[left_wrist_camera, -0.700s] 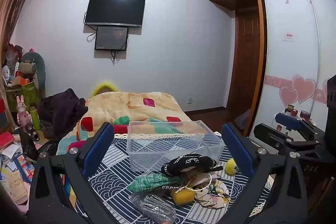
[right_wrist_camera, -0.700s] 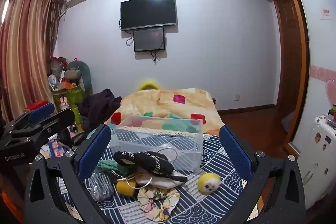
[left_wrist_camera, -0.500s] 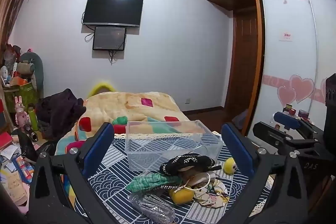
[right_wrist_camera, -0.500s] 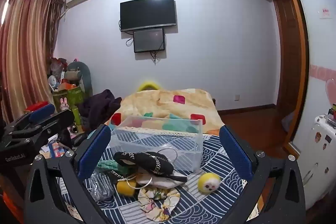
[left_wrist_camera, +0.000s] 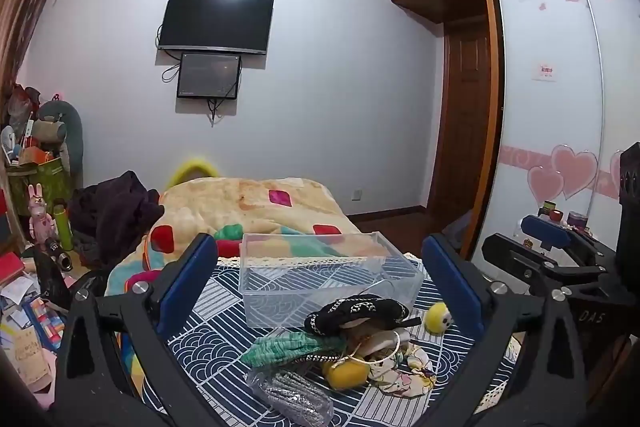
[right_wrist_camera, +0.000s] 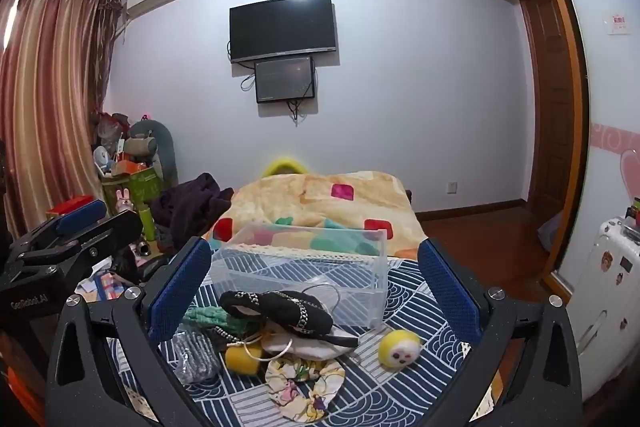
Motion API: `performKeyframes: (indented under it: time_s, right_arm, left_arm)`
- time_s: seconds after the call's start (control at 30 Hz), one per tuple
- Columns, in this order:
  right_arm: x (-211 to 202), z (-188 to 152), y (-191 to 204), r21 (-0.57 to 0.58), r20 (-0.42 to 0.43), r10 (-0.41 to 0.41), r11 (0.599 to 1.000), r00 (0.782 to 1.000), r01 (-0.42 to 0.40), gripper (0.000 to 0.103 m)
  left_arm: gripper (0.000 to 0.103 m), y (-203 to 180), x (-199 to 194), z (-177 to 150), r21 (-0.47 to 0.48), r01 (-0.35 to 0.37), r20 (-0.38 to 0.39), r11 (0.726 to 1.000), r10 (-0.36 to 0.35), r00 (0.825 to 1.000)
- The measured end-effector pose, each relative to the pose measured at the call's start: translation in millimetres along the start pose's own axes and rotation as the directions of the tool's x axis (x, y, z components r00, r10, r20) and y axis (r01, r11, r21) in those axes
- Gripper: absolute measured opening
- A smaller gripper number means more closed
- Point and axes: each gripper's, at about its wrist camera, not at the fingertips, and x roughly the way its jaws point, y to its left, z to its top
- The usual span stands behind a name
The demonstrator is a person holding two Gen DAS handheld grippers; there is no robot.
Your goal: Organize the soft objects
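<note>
Nothing is sorted yet. Your clear bin (left_wrist_camera: 320, 279) stands empty on the patterned bench (left_wrist_camera: 208, 331), at its far edge against the quilted bed (left_wrist_camera: 248, 203), and every soft thing lies outside it.

The pile sits just in front of the bin. Largest first:
- the black hat (left_wrist_camera: 356, 311) with its chain trim on top, touching the bin's near wall
- the green knit (left_wrist_camera: 288, 347) to its left
- the floral cloth (left_wrist_camera: 408, 375) at the near right
- a clear crinkly bag (left_wrist_camera: 292, 395) nearest you
- a yellow sponge-like lump (left_wrist_camera: 346, 375) under a thin hoop
- the small yellow ball (right_wrist_camera: 398, 347) with a face, apart to the right of the heap

All of these remain to go in, so the whole job is left.

Your left tongs (left_wrist_camera: 320, 291) are spread fully wide and grasp nothing. The right tongs (right_wrist_camera: 316, 295) are the same, released and empty. Both hover short of the pile, the heap framed between their blue pads.

Against the earlier frames, little differs. Bin, hat, knit and ball lie where they did, and both tongs stay equally wide. Only the left view has drifted slightly, with the scene sitting a touch further left.
</note>
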Motion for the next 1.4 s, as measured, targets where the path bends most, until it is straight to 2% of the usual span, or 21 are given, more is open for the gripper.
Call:
performKeyframes:
  time_s: [1.4]
  right_arm:
    - [-4.2, 0.4, 2.7, 0.009, 0.016, 0.01, 1.0, 1.0, -0.01, 0.103]
  left_arm:
    - [0.103, -0.2, -2.0, 2.8, -0.005, -0.001, 0.005, 1.0, 0.001, 1.0]
